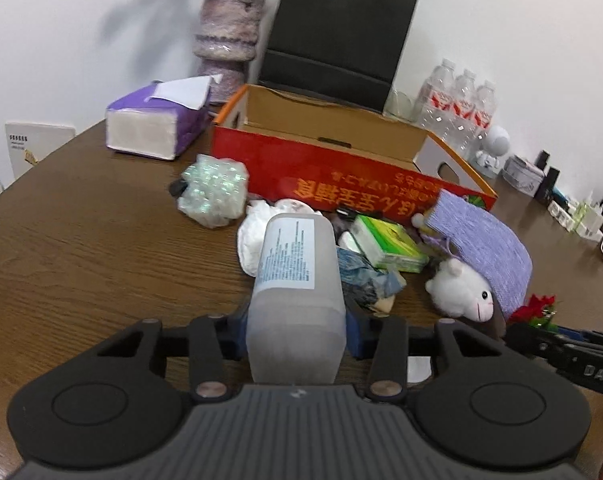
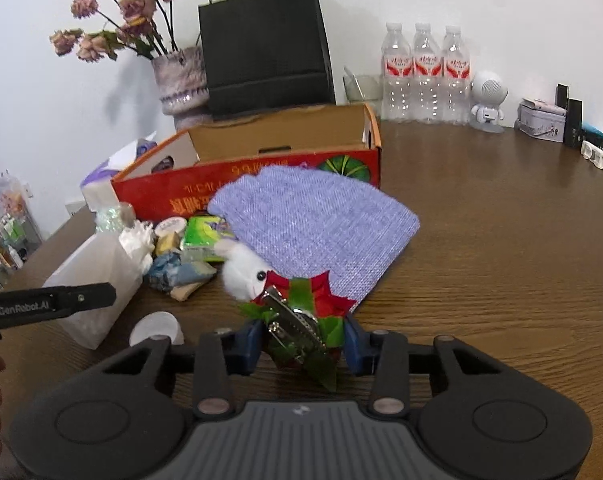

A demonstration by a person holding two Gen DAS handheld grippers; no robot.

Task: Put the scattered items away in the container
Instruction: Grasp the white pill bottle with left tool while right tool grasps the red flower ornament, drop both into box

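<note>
Left gripper [image 1: 297,330]: blue fingers [image 1: 355,330] partly closed, pressed against both sides of a frosted plastic bottle [image 1: 297,280], squarish, printed label on top.

Right gripper [image 2: 301,338]: fingers [image 2: 247,344] likewise partly closed, clamped on a metal hair clip [image 2: 297,326] trimmed with red and green fabric leaves.

Wood-grain worktop [image 2: 501,240] noted beneath.

Red cardboard box [image 1: 341,160], open-topped, seen at twelve o'clock of the bottle.

Between the two: crumpled tissue [image 1: 253,236], green packet [image 1: 389,246], fluffy white toy [image 1: 461,288], woven lilac pouch [image 1: 481,240] at two o'clock, leaning on the box.
</note>
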